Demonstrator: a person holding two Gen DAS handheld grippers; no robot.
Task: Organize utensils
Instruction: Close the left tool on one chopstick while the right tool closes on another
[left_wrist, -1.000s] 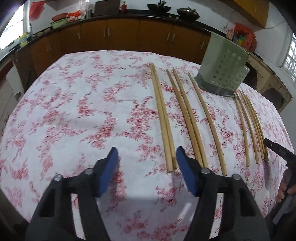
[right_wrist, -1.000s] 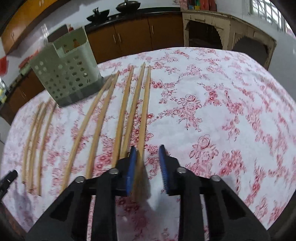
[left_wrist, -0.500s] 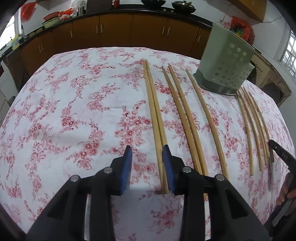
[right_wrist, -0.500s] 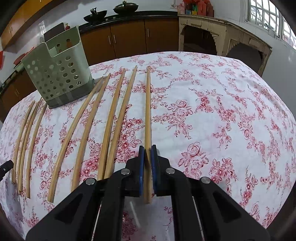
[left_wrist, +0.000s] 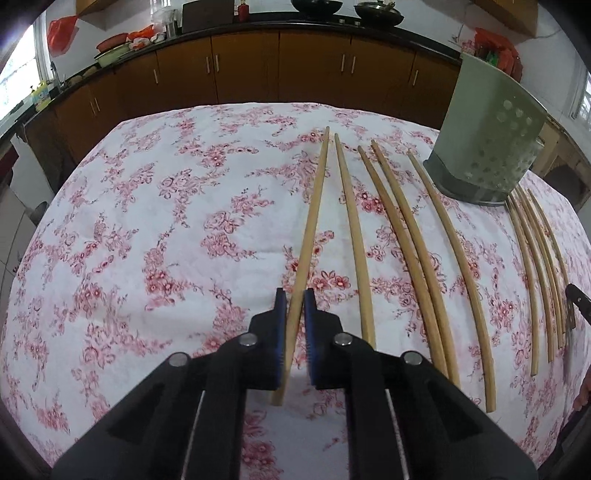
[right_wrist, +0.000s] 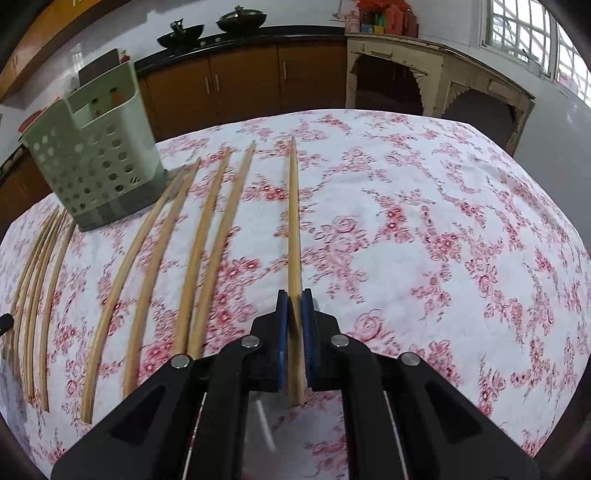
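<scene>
Over a table draped in a pink floral cloth, the left gripper is pinching the leftmost chopstick near its near end, its fingers having just been closing to nearly shut on it. The right gripper is clamping the rightmost chopstick the same way, fingers almost together. More chopsticks are lying side by side beside a pale green perforated utensil holder standing at the far edge.

Left tongs and right tongs both clamped, angled downward.
</scene>
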